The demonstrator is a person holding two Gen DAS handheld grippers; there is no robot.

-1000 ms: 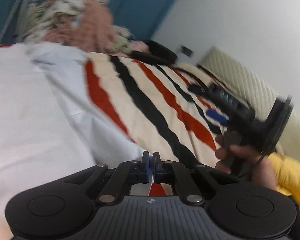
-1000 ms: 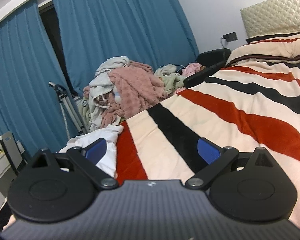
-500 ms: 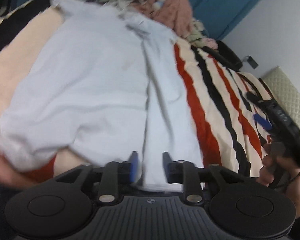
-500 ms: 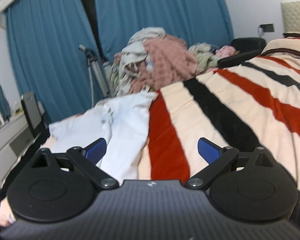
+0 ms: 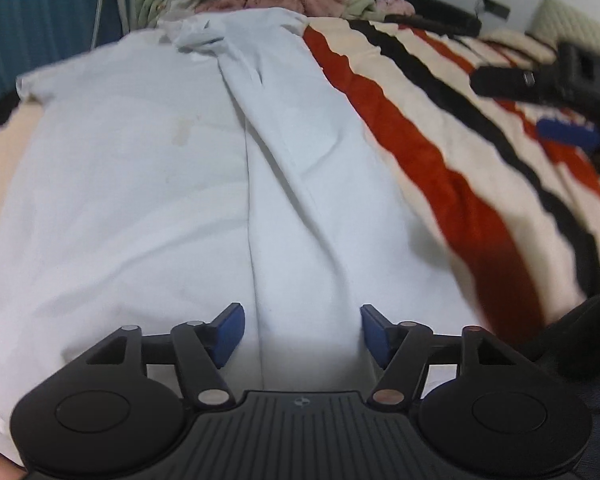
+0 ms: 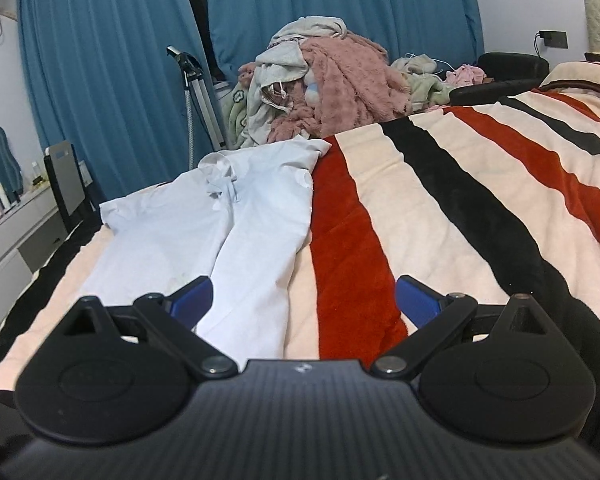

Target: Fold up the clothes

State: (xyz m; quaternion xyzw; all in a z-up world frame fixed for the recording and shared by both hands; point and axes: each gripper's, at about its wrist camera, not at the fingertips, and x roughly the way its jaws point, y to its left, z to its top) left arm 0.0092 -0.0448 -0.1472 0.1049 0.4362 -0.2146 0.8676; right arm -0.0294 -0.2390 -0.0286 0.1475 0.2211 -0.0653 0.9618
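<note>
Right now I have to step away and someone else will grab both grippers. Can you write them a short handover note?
Left gripper: open, empty, low over the near end of the white shirt.
Right gripper: open, empty, over the shirt's right edge and the striped blanket.
Shirt lies spread on the blanket, collar at the far end, right side already folded inward.
Left: fold the other side in, then fold it lengthwise. A laundry pile sits beyond the bed.

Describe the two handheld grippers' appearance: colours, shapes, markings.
Both match. The left gripper and right gripper are matte black plastic, each with a ribbed central body bearing a small round emblem, two round disc-shaped housings at the sides, and angled linkage bars with silvery pivot pins. The fingertips carry blue pads. No cables show in either wrist view.
</note>
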